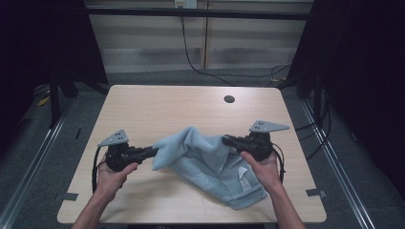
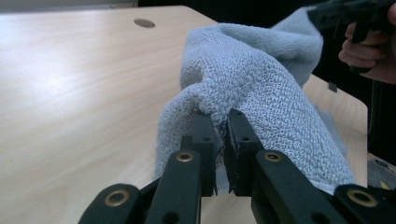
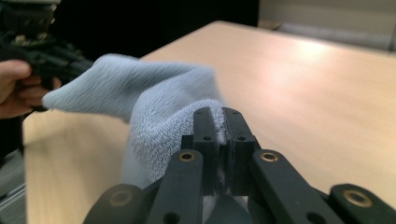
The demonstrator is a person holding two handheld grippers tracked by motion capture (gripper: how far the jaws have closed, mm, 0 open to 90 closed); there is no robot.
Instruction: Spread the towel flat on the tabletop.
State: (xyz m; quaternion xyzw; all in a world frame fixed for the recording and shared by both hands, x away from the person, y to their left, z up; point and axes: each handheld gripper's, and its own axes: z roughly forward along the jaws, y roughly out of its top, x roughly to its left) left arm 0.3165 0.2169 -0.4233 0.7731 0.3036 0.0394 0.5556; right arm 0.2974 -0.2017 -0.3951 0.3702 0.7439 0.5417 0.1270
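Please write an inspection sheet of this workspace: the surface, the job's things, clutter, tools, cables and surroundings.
Surface: light wooden table with a round hole near the far edge.
Job's things: light blue towel, lifted at two corners, the rest lying on the table.
Clutter: nothing seen.
Tools: left tool shut on the towel; right tool shut on the towel.
Cables: black cable hanging behind the table.
Surroundings: grey floor, dark side curtains.

table (image 1: 143,109): light wood, round grommet hole (image 1: 229,99) | floor (image 1: 43,157): grey | back wall (image 1: 153,38): pale panels | sides: dark curtains (image 1: 363,71)
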